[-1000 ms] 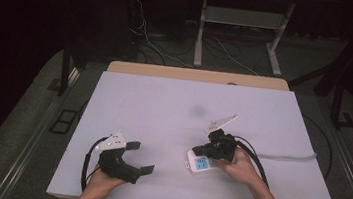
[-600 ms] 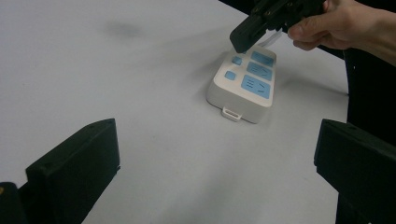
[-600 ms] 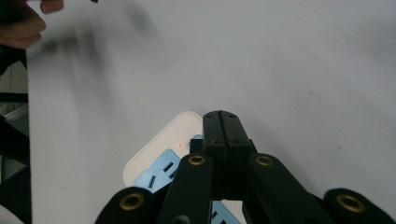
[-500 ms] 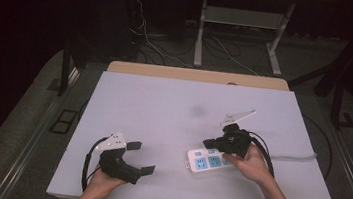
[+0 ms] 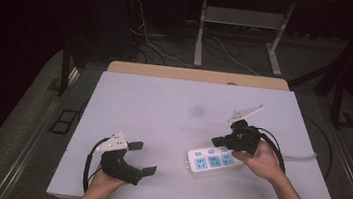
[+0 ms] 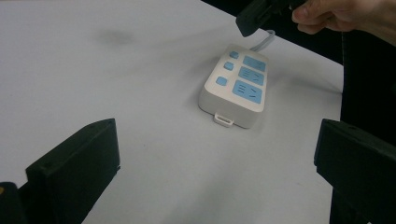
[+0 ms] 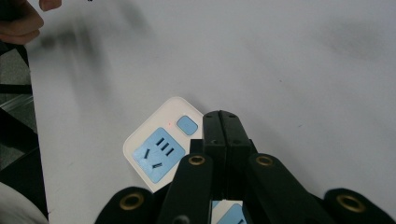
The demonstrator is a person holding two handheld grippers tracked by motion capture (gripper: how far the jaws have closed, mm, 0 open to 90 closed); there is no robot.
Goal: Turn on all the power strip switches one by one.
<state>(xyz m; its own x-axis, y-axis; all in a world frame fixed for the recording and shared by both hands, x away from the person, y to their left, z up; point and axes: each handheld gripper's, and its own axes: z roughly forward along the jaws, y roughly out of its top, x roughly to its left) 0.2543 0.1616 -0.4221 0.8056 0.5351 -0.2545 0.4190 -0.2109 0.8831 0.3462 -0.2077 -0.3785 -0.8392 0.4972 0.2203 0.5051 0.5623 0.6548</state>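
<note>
The power strip [image 5: 212, 160] lies toward the table's [image 5: 164, 98] four-o'clock edge, twelve o'clock open; right gripper [image 5: 222, 140] clenched above it, left gripper [image 5: 143, 158] released.

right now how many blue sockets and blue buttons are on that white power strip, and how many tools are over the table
blue sockets on the power strip: 3
blue buttons beside them: 3
tools: 2, the left tool with jaws open and the right tool with jaws shut, above the strip
total: 8
</note>
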